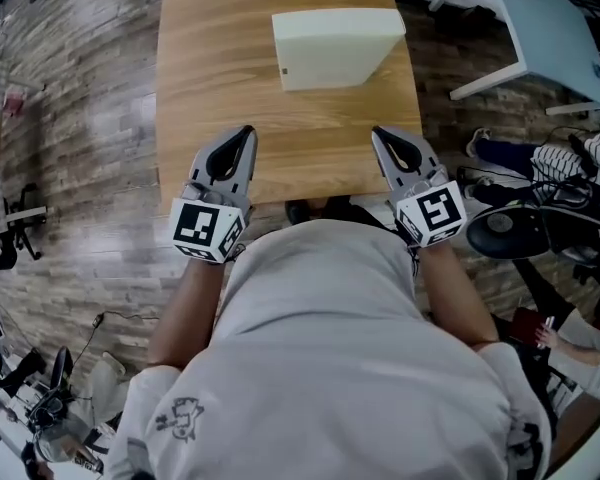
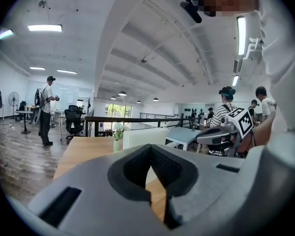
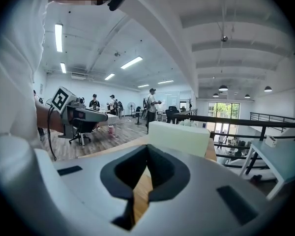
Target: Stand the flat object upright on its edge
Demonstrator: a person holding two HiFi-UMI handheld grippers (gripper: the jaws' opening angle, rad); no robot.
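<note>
1. The task looks unstarted. The pale block (image 1: 335, 38) lies on its broad face on the far half of the tabletop (image 1: 230, 68), its wide top turned up and a thinner side face towards the person. Nothing touches it.

2. All the work is left, as I judge it: reaching the block, gripping or tipping it, and leaving it balanced on a narrow edge.

3. The left gripper (image 1: 245, 134) sits over the near edge of the tabletop, well short of the block. Its jaws are clenched together with nothing between them (its own view shows only bare wood past the tips).

4. The right gripper (image 1: 379, 132) mirrors it at the same near edge, also well apart from the block. Its jaws are likewise pressed together on nothing.

5. Both grippers point forward towards the block, tips angled slightly inward, with a wide gap between the two.

6. The forearms run straight back to the body at about the same height, which reads as a resting or ready pose.
</note>
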